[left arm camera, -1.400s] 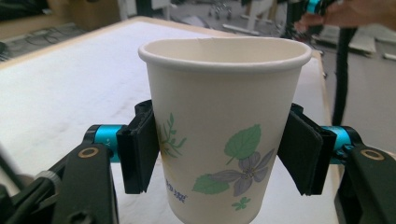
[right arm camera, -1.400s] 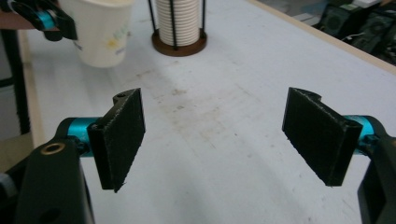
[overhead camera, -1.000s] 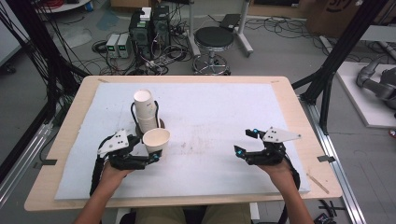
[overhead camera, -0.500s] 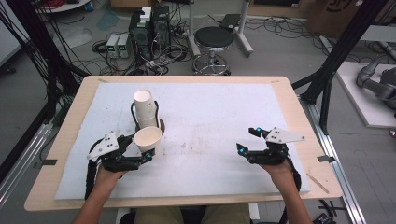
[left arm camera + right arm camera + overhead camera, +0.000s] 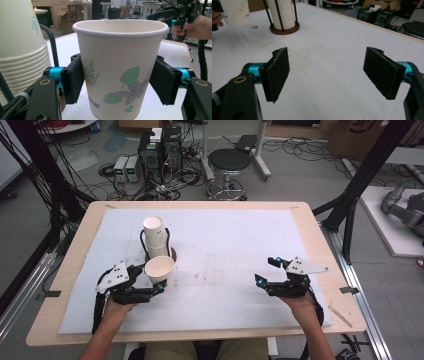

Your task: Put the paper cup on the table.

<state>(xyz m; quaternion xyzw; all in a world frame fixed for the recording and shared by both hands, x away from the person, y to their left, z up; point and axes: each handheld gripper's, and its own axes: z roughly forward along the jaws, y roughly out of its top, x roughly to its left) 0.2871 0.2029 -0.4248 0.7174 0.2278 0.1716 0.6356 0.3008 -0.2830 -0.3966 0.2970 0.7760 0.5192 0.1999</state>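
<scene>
Holding one paper cup (image 5: 120, 67) between its fingers (image 5: 73, 79), just easing apart, the left gripper (image 5: 159, 287) view shows printed flowers. Farther off, one cup stack (image 5: 156, 236) stands on the bench (image 5: 240, 245). Right gripper (image 5: 267, 271) fingers gape, empty.

Between the left claw's (image 5: 120, 82) matt black, rough foam-like pads stands a smooth paper cup (image 5: 117, 70) with a rolled rim. Beside it, a ribbed paper cup stack (image 5: 156, 237) in a thin black metal holder (image 5: 283, 28) on a brown wooden-looking base. Under both claws, the table (image 5: 240, 245) is matt white, scuffed, wood-edged.
</scene>
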